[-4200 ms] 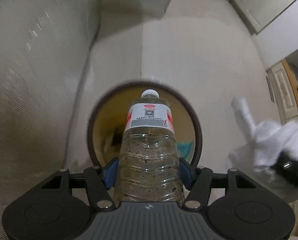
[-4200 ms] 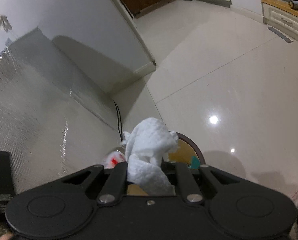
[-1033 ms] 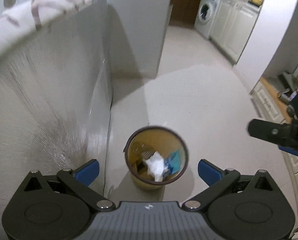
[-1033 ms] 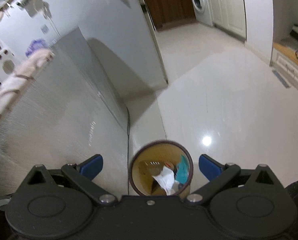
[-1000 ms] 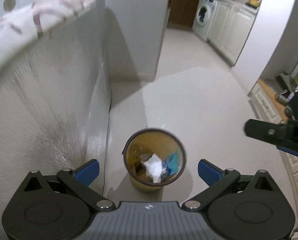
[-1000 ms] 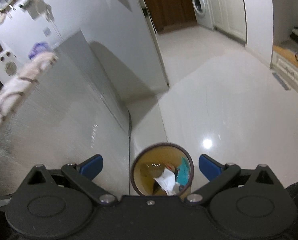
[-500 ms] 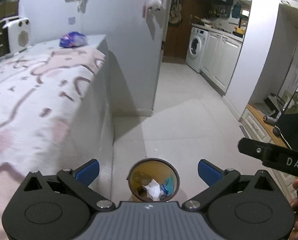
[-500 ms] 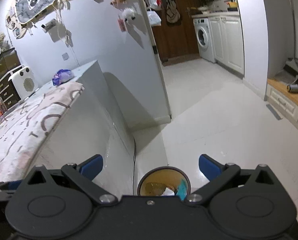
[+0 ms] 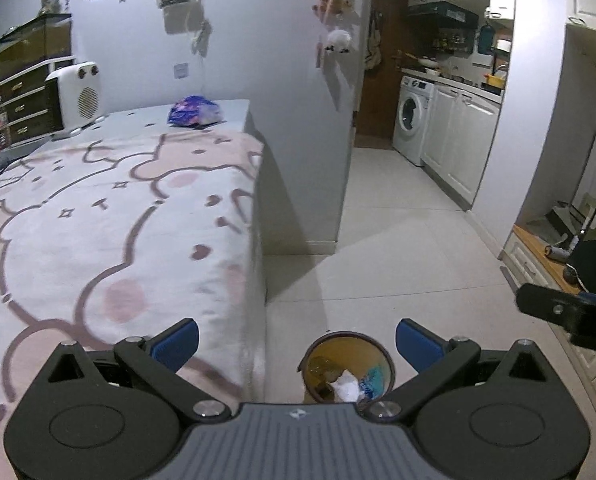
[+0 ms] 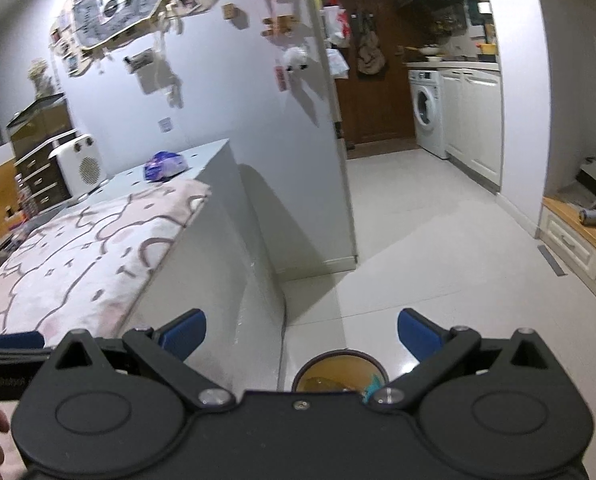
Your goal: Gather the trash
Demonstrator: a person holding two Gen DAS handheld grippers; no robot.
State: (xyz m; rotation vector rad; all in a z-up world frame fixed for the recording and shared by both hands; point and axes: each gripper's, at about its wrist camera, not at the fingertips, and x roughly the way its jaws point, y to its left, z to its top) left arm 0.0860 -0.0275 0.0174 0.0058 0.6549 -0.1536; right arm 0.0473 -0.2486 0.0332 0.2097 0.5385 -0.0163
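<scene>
Two handheld grippers hover high above a pale tiled floor. The left gripper has its blue-padded fingers spread wide and holds nothing. The right gripper is likewise spread wide and empty. Below and between each pair of fingers stands a round, dark-rimmed trash bin on the floor, just beside the lower edge of a tall worktop. Inside the bin lie a crumpled white tissue, a teal scrap and other items too small to tell. A pink patterned blanket covers the worktop up to its right-hand edge, which drops straight to the floor. A purple bag and a white heater sit at its far end. To the right, open floor runs back toward a washing machine and white cabinets.
</scene>
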